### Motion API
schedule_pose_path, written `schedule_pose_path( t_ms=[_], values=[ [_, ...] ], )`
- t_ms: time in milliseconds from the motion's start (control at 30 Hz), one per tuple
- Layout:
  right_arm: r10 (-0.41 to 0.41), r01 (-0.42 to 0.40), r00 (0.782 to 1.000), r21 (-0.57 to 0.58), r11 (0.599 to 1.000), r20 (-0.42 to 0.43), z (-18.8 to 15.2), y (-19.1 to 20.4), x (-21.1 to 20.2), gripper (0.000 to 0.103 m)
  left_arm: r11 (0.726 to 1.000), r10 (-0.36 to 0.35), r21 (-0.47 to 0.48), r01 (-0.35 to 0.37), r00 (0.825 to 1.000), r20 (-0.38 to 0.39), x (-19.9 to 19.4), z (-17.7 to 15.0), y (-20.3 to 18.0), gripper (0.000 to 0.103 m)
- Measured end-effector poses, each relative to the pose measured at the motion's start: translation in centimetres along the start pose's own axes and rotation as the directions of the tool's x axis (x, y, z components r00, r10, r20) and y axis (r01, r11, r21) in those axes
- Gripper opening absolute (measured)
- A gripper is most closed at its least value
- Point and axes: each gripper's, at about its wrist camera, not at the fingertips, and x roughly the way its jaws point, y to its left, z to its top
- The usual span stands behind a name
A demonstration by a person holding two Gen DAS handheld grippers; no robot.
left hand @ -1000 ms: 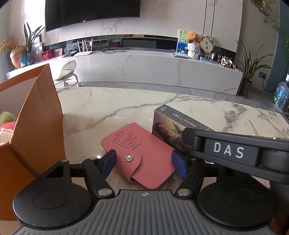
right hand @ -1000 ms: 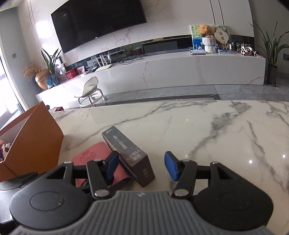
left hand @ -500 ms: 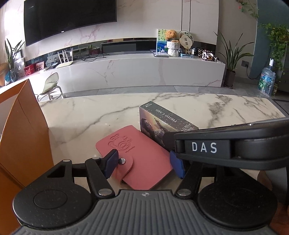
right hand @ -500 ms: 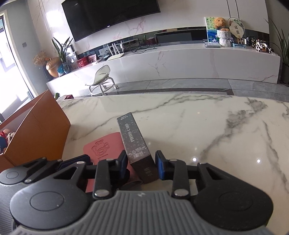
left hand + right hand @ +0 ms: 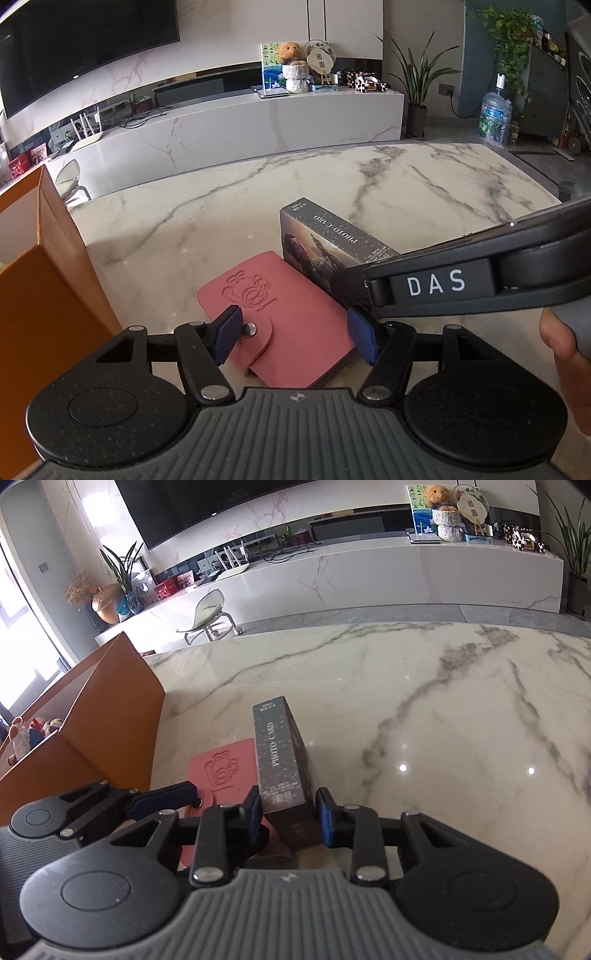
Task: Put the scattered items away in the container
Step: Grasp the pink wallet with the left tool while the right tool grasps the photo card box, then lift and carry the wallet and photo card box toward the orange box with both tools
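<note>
A pink card holder (image 5: 280,317) with a snap button lies flat on the marble table (image 5: 443,184). My left gripper (image 5: 295,338) is open, with a finger at each side of the holder. A dark "PHOTO CARD" box (image 5: 279,757) stands on its long edge beside the holder (image 5: 221,768). My right gripper (image 5: 288,819) is shut on the box's near end. The box also shows in the left wrist view (image 5: 325,243), partly behind the right gripper's body (image 5: 480,273). The orange container (image 5: 92,731) stands to the left.
The orange container (image 5: 40,258) holds small plush toys (image 5: 29,731). Its wall is close to my left gripper's left side. A person's hand (image 5: 565,354) shows at the right edge. A white TV console and a chair are beyond the table.
My right gripper has closed from wide open onto the photo card box. My left gripper has stayed open around the pink holder, and its view has swung right, away from the container.
</note>
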Motion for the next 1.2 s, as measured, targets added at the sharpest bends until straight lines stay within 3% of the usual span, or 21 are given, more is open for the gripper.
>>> schedule_pose_path(
  t_ms=[467, 567, 733, 1033, 1200],
  values=[
    [-0.069, 0.072, 0.996, 0.06, 0.996, -0.053, -7.3, 2.7, -6.6, 0.033, 0.996, -0.043, 0.076, 0.05, 0.995, -0.09, -5.9, -4.2, -3.5, 0.073],
    [-0.066, 0.071, 0.996, 0.075, 0.995, -0.068, -8.7, 3.1, -7.9, 0.032, 0.989, -0.063, 0.126, 0.075, 0.993, -0.097, -7.2, -5.3, -4.7, 0.057],
    [-0.089, 0.093, 0.993, 0.066, 0.993, -0.072, -10.7, 4.0, -9.8, 0.032, 0.991, -0.051, 0.119, 0.063, 0.994, -0.096, -8.5, -6.8, -5.4, 0.056],
    [-0.245, 0.246, 0.969, 0.049, 0.968, -0.032, -11.9, 3.1, -11.6, 0.028, 1.0, 0.012, -0.024, -0.014, 0.998, -0.068, -10.4, -6.2, -3.3, 0.069],
    [-0.289, 0.289, 0.957, 0.015, 0.957, 0.0, -12.1, 2.8, -11.7, 0.03, 0.989, 0.017, -0.147, -0.034, 0.993, -0.116, -9.0, -5.2, -2.1, 0.086]
  ],
)
